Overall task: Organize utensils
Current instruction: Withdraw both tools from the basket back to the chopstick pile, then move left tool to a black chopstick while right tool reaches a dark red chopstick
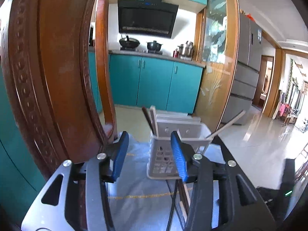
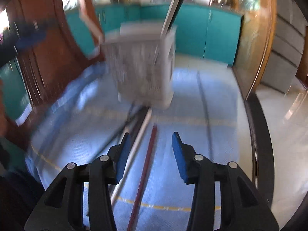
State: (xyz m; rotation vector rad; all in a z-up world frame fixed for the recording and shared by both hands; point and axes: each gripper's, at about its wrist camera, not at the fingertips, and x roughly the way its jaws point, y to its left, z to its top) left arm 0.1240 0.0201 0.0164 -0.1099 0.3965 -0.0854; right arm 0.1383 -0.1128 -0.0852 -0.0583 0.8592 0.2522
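Observation:
A white slotted utensil basket (image 1: pixel 173 148) stands on the blue tablecloth (image 1: pixel 134 188) and holds a dark chopstick and a pale one at its left, and a pale stick (image 1: pixel 229 124) leaning out right. My left gripper (image 1: pixel 150 154) is open and empty in front of the basket. More chopsticks (image 1: pixel 182 194) lie on the cloth before it. In the blurred right wrist view, the basket (image 2: pixel 144 65) stands ahead. A white chopstick (image 2: pixel 134 150) and a dark red chopstick (image 2: pixel 146 163) lie on the cloth. My right gripper (image 2: pixel 151 154) is open above them.
A carved wooden chair back (image 1: pixel 52 77) rises close at the left. The table's dark edge (image 2: pixel 259 144) runs along the right, with tiled floor beyond. Teal kitchen cabinets (image 1: pixel 154 80) stand behind.

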